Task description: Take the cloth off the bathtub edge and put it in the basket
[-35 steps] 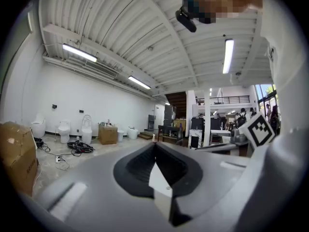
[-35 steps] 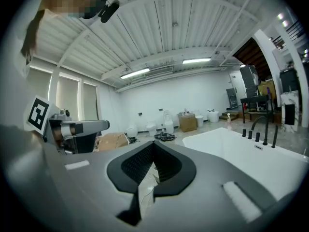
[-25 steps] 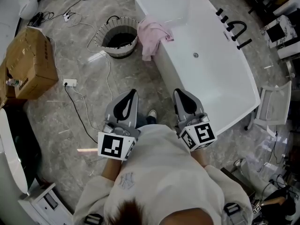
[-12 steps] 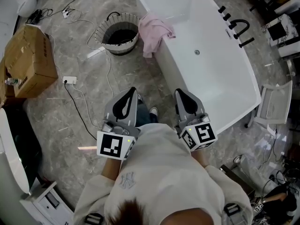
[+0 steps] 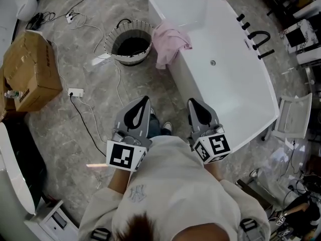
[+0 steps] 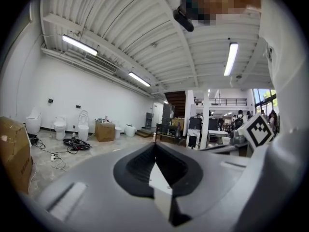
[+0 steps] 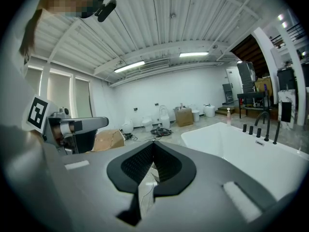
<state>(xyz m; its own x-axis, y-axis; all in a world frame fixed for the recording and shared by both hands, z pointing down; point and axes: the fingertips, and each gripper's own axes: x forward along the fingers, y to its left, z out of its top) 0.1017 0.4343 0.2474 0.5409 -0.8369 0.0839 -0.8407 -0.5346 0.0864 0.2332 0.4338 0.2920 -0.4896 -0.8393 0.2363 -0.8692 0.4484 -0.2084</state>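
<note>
Pink cloth [image 5: 170, 41] hangs over the bathtub [image 5: 228, 97] rim at its far corner, just beside the basket [image 5: 107, 45] on the floor. Left gripper [image 5: 143, 102] and right gripper [image 5: 193, 103] are well short of it, both pinched closed and empty. Basket interior is dark, probably empty.

Big warehouse-style hall, apparently a showroom for bathroom fittings. Freestanding white bathtub [image 5: 228, 92] on a grey marble-look floor [image 5: 65, 144], toilets [image 6: 59, 127] lined along a white wall [image 6: 101, 93], cardboard box [image 5: 30, 74], loose cables [image 6: 76, 144], ribbed ceiling [image 6: 145, 23] with strip lights [image 6: 79, 45].
</note>
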